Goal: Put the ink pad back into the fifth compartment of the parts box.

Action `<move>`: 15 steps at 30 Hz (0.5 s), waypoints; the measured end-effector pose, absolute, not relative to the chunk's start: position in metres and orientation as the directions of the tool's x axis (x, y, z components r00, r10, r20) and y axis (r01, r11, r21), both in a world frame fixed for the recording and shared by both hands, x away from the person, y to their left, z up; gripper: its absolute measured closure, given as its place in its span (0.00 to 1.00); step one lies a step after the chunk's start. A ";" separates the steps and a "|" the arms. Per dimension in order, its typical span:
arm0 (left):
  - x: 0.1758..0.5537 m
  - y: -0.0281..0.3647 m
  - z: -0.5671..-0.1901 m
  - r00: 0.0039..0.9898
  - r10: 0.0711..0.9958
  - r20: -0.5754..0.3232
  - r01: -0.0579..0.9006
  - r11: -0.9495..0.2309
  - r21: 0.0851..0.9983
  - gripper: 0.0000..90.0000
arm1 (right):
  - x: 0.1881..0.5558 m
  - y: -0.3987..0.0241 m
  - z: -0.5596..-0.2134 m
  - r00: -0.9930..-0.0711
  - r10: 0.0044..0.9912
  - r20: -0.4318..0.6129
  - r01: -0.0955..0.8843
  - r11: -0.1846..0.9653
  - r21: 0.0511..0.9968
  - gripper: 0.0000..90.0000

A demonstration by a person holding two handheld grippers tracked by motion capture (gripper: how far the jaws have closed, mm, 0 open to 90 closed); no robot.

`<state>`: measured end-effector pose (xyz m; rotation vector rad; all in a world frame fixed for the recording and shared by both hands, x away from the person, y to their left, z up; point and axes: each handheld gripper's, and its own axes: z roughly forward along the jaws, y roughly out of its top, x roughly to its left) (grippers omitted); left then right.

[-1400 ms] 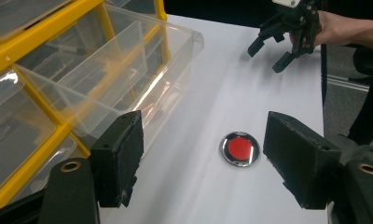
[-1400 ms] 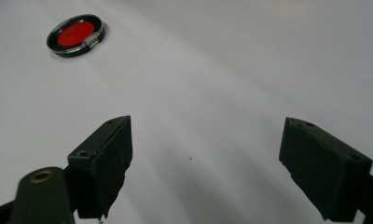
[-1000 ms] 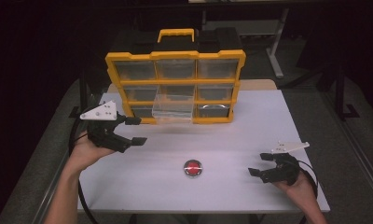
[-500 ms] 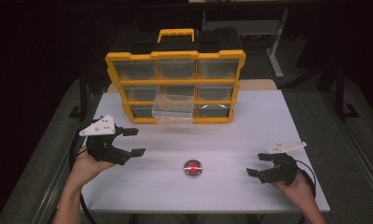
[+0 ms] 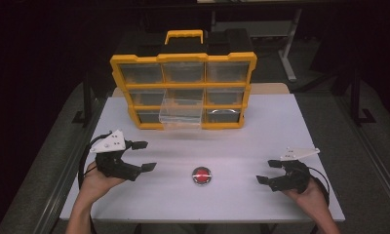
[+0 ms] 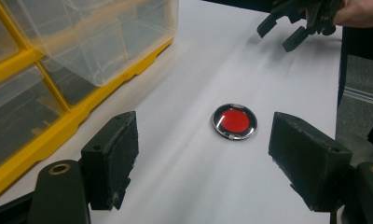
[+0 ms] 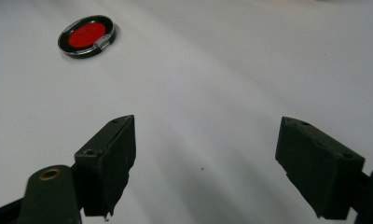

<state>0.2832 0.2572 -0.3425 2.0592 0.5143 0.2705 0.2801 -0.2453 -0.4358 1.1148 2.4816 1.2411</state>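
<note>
A small round case with a red centre and black rim (image 5: 202, 175) (image 6: 234, 121) (image 7: 86, 35) lies flat on the white table (image 5: 281, 122), near its front edge. My left gripper (image 5: 144, 156) (image 6: 203, 149) hovers low to the left of the case and points at it. It is open, its jaws have just been opening, and nothing is between them. To the right of the case, my right gripper (image 5: 267, 171) (image 7: 205, 140) is open and empty close to the table. It also appears far off in the left gripper view (image 6: 296, 23).
A yellow organizer box (image 5: 183, 58) with clear drawers stands at the table's back. One clear drawer (image 5: 181, 114) (image 6: 105, 32) in its lower middle is pulled out toward me. Dark floor surrounds the table.
My left gripper has come down and toward the table's front edge, and is now low beside the case. The right gripper has stayed put.
</note>
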 end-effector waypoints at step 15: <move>0.276 0.259 -0.364 0.879 0.476 -0.037 0.277 -0.445 0.852 0.27 | 0.280 -0.229 -0.431 -0.742 0.650 0.165 0.528 0.415 0.741 0.21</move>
